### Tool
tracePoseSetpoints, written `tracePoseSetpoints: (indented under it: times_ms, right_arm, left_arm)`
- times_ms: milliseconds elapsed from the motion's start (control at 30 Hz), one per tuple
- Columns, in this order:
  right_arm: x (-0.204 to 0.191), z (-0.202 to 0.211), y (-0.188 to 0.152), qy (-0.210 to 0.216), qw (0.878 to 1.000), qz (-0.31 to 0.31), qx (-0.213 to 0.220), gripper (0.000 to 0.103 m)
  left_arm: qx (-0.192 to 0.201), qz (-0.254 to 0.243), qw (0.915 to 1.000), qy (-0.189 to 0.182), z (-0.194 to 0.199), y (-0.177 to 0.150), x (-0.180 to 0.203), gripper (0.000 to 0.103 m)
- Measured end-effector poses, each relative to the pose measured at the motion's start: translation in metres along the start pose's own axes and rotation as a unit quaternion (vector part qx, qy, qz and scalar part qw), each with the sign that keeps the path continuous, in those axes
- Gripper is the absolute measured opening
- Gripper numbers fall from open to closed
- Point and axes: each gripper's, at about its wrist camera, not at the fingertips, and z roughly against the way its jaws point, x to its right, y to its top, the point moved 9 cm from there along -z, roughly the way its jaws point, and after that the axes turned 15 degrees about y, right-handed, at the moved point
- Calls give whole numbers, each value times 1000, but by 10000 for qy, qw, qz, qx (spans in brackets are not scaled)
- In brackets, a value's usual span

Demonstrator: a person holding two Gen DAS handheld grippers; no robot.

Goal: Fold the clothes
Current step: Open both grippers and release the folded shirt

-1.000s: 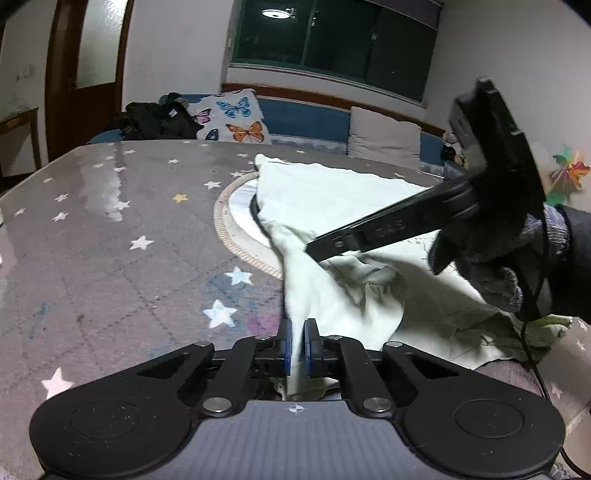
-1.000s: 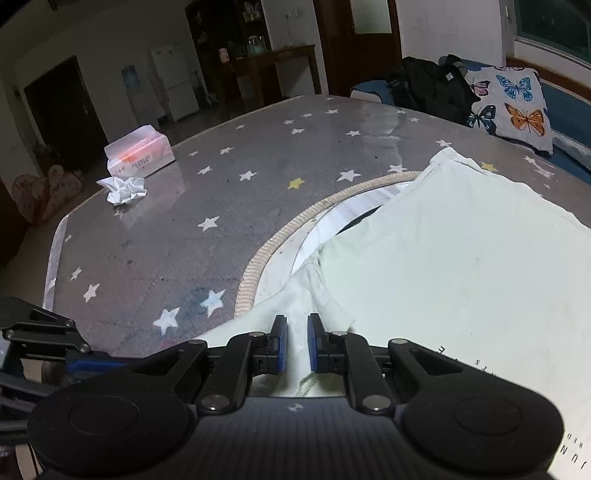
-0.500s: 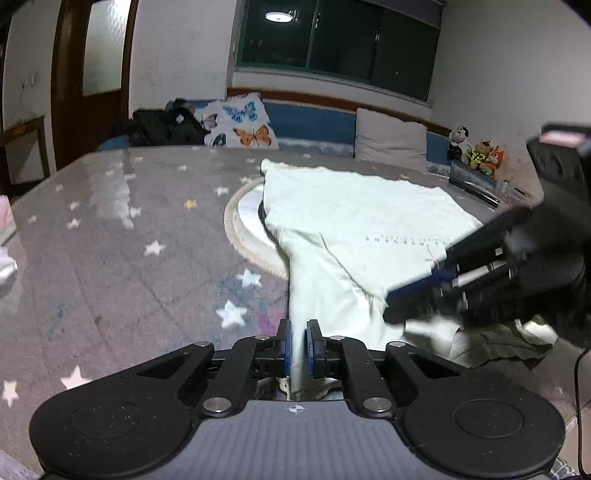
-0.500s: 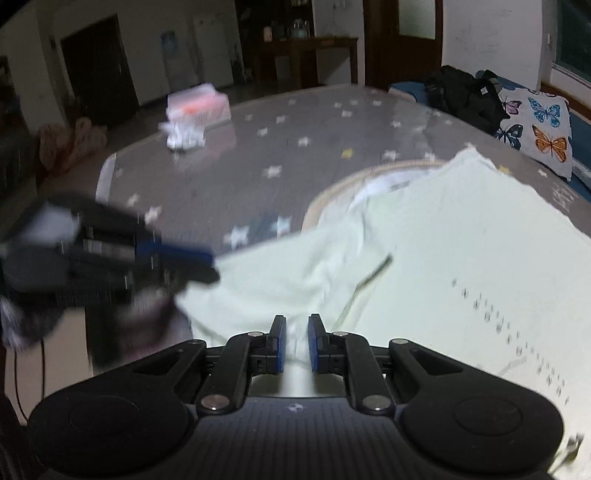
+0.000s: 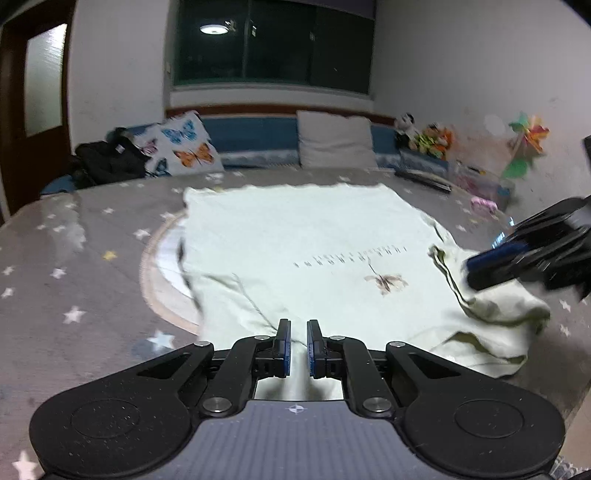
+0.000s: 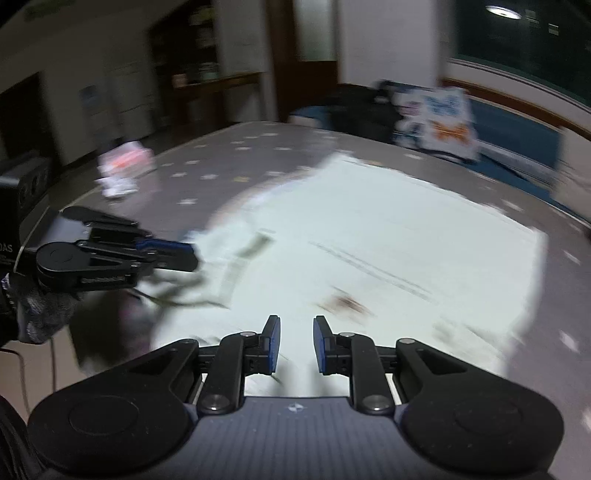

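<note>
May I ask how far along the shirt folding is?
Done: the T-shirt lies spread on the table. In hand: left gripper pinches its near edge; right gripper jaws have just been opening, cloth loose between them. Left: the bunched sleeve and every fold.

A dim room at night, lit by one round ceiling lamp (image 5: 211, 29) mirrored in the dark window (image 5: 273, 40) far beyond the fingertips. Glare sheens the starred tabletop (image 5: 62, 229) off to the left. The right wrist view smears heavily with motion blur; fisheye curvature bends both frames' edges.
</note>
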Motion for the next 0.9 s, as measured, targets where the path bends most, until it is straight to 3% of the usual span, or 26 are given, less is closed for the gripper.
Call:
tracePoseSetpoints:
  times_ms: [200, 467, 700, 900]
  right_arm:
    - [38, 49, -40, -724, 9961, -507, 0, 19]
    - [54, 49, -84, -870, 9918, -912, -222, 20]
    - [50, 56, -74, -925, 9930, -725, -131, 20]
    - [40, 38, -59, -737, 9958, -534, -70, 22]
  left_arm:
    - [-147, -119, 9998, -68, -5, -12, 11, 16]
    - [-197, -139, 9997, 1, -6, -13, 13, 23]
    - [-231, -143, 9996, 25, -8, -14, 14, 29]
    - [-243, -171, 9996, 21, -7, -16, 16, 31]
